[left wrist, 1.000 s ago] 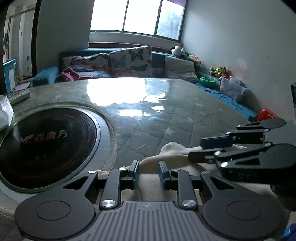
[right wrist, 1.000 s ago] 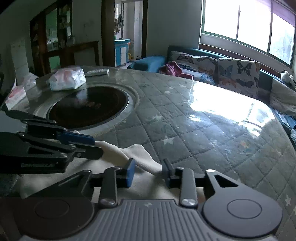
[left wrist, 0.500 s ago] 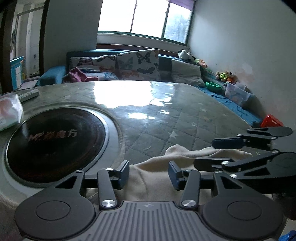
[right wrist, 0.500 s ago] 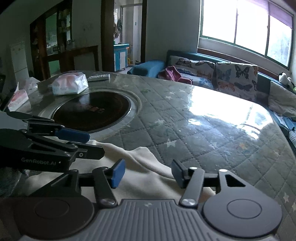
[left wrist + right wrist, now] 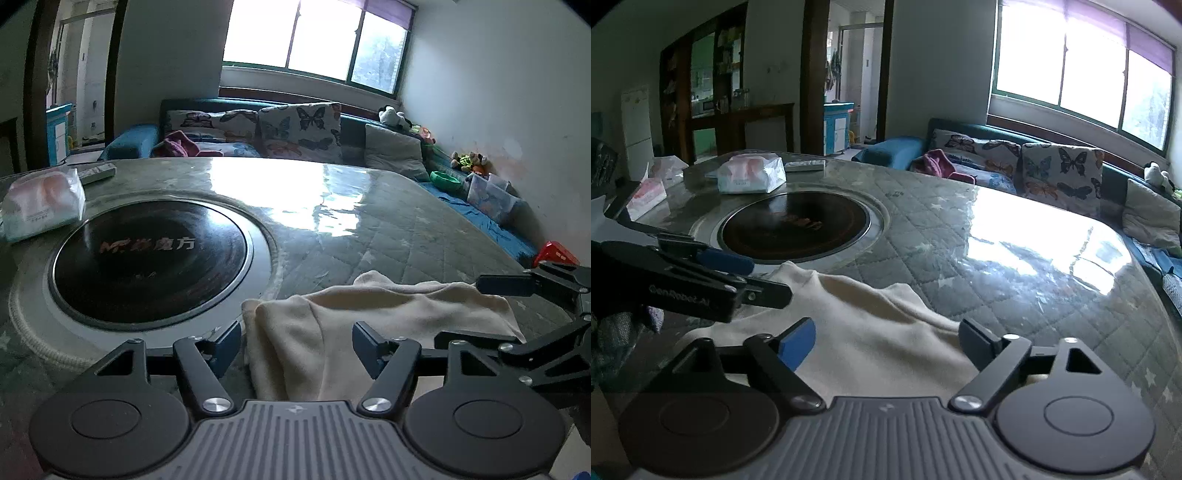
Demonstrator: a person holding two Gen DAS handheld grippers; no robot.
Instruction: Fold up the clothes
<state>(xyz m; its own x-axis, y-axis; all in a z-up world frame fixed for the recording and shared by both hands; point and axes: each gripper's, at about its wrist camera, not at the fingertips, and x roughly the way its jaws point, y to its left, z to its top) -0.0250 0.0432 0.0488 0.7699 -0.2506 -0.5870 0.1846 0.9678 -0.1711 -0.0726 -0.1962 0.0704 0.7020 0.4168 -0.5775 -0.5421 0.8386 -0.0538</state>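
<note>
A cream garment (image 5: pixel 332 325) lies bunched on the near part of the quilted table; it also shows in the right wrist view (image 5: pixel 871 332). My left gripper (image 5: pixel 297 341) is open, its jaws wide apart just above the cloth's left edge, holding nothing. My right gripper (image 5: pixel 886 341) is open too, jaws spread over the cloth's near side. Each gripper shows in the other's view: the right one (image 5: pixel 495 306) at the cloth's right end, the left one (image 5: pixel 761 278) at its left end.
A round black hotplate (image 5: pixel 147 254) is set into the table (image 5: pixel 388 229) left of the cloth. A tissue pack (image 5: pixel 40 206) and a remote (image 5: pixel 98 173) lie at the far left. A sofa with butterfly cushions (image 5: pixel 295 129) stands behind.
Both grippers have opened wide and let go of the cloth, then drawn back and up. The cloth now lies spread wider on the table.
</note>
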